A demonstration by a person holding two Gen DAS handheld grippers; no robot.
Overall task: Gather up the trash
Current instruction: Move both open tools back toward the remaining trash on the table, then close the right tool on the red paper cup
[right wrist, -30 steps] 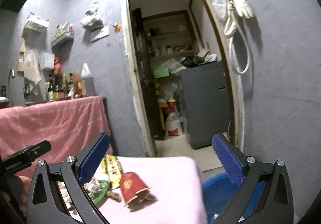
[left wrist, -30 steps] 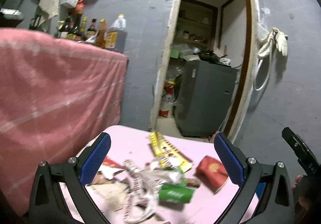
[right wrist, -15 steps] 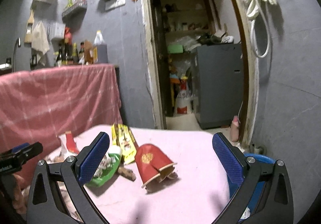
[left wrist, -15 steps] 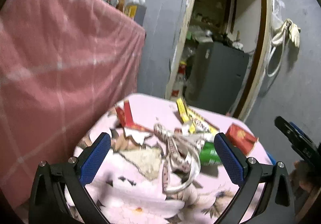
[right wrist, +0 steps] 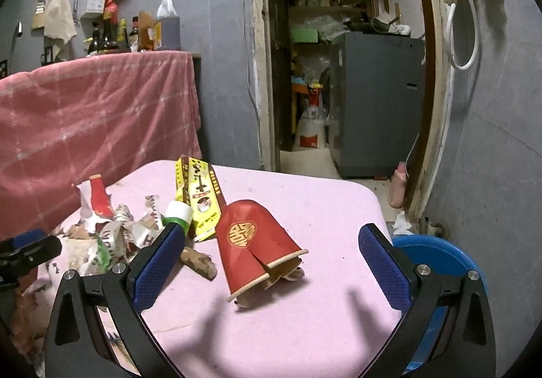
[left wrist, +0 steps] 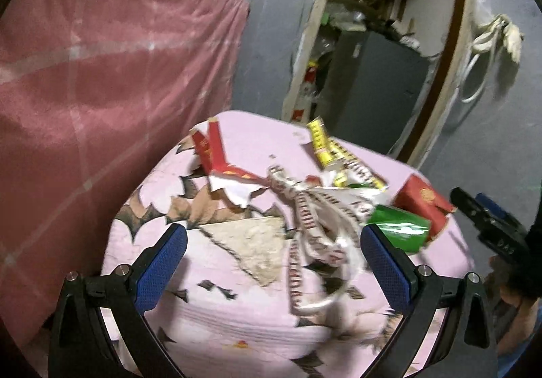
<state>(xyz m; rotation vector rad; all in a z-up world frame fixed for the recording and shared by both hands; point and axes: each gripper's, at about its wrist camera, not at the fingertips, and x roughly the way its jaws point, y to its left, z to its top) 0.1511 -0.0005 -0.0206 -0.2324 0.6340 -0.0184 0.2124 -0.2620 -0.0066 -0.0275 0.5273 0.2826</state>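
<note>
My left black plastic two-finger gripper carried blue textured pads and silver screws; my right black plastic two-finger gripper matched it, with triangular cut-outs in both frames.

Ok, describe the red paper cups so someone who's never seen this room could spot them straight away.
Find the pink-covered table in front of the open doorway. On its bare right half, apart from the heap of torn paper, lie the red paper cups, tipped on their sides, one inside the other. They alone carry a round gold emblem.

Pink tablecloth – red cups, gold emblem; yellow wrapper; blue basin; blue-padded tongs.
</note>
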